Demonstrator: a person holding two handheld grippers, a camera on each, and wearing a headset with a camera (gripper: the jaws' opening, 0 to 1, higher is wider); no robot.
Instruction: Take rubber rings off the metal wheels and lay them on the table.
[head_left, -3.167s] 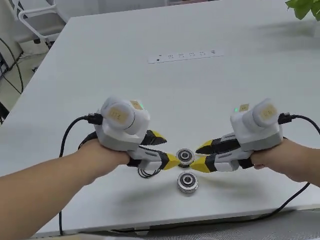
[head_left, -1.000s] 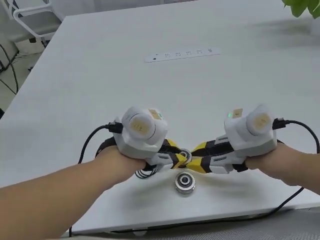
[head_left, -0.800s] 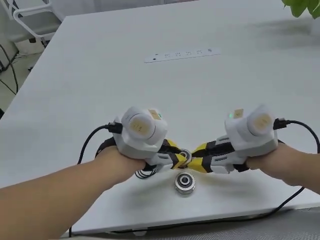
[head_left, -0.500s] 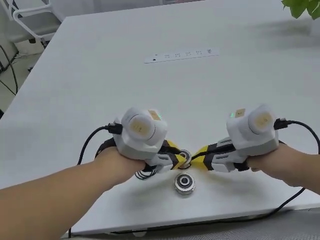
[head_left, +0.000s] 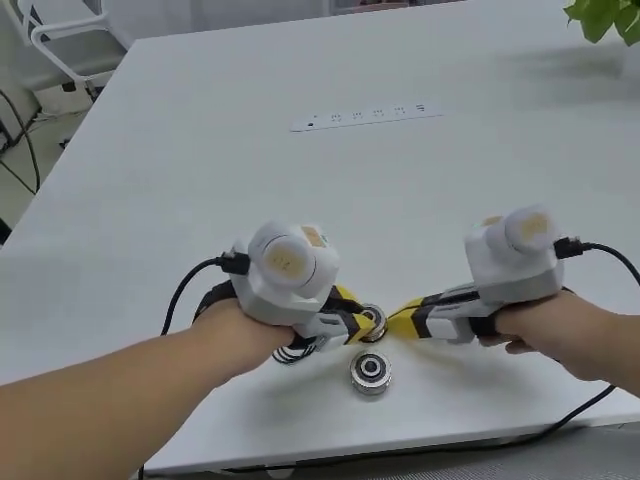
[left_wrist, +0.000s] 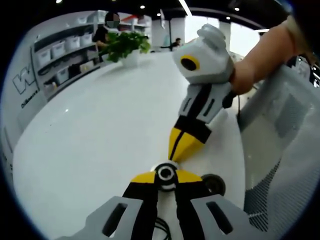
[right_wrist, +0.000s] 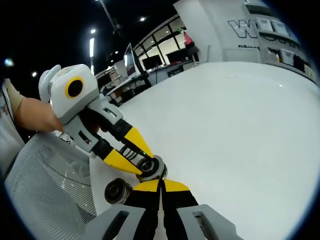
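Two metal wheels sit at the centre of the work. The first wheel (left_wrist: 166, 173) is between the yellow tips of your left claw (head_left: 348, 322), which is closed on its sides and has hold of it. Whether it rests on the tabletop (head_left: 300, 150) or hangs just above cannot be told. Your right claw (right_wrist: 160, 186) meets it from the opposite side, jaws pressed together with no gap showing and tips at the wheel's rim. Whether any rubber is pinched between them is too small to make out. The second wheel (head_left: 371, 370) lies flat and free just nearer to you, close to the front edge. Thin black loops (head_left: 290, 350) lie on the tabletop just beside the left claw, probably rings already taken off. Farther out, a power strip (head_left: 368, 114) lies across the middle of the tabletop. Judged step: stripping the ring from the first wheel, with one claw bracing and the other working the rubber. The next move would call for a steady hold on the left. On the right it needs a pull away from the rim, enough to stretch the ring clear without dragging the wheel loose.
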